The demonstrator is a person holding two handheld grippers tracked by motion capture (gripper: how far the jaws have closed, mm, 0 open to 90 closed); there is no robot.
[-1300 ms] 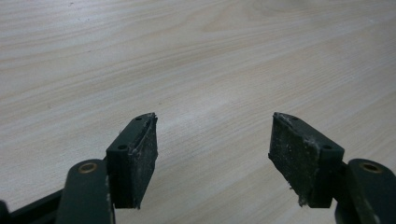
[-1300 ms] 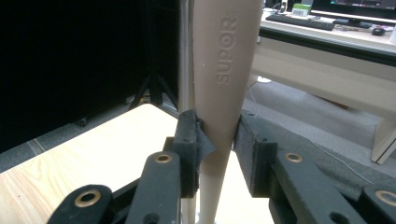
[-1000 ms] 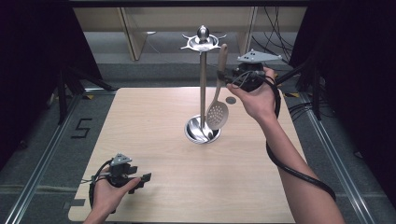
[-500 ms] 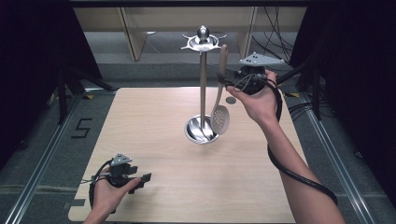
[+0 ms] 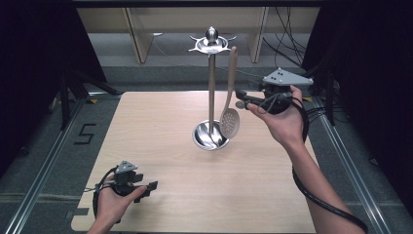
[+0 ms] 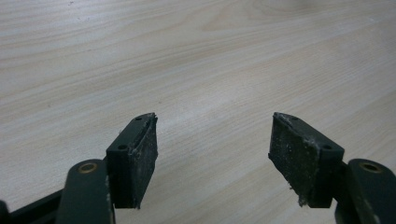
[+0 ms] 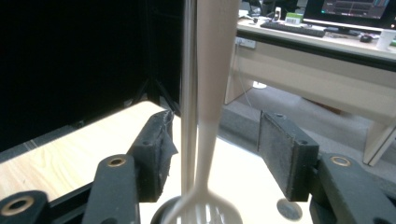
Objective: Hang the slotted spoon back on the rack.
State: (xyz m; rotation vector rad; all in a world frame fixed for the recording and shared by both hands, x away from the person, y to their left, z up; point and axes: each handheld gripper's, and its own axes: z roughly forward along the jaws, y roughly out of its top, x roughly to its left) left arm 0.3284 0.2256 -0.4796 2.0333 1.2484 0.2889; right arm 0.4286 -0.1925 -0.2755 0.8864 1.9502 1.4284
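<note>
Slotted spoon [image 5: 230,117] hangs by the top of its handle from the crown of a metal utensil stand [image 5: 211,92] at the middle of the wooden table [image 5: 160,122], its perforated bowl dangling just beside the stand's round dish-shaped base on the right. The right tool [image 5: 242,100] is raised off the table to the right of the stand, level with the spoon's handle; in the right gripper view its jaws are spread wide, with the pale handle [image 7: 211,93] and the stand's steel pole [image 7: 188,93] rising between them and neither pad touching. My reading is that the spoon has been hung on its hook, or is about to be taken from it; the wide jaws on either side of the handle fit both. The left tool [image 5: 146,188] rests low at the near left corner of the table, well apart from the stand, its jaws also apart over bare wood [image 6: 196,70] and holding nothing, probably parked there to keep clear of the working hand.
</note>
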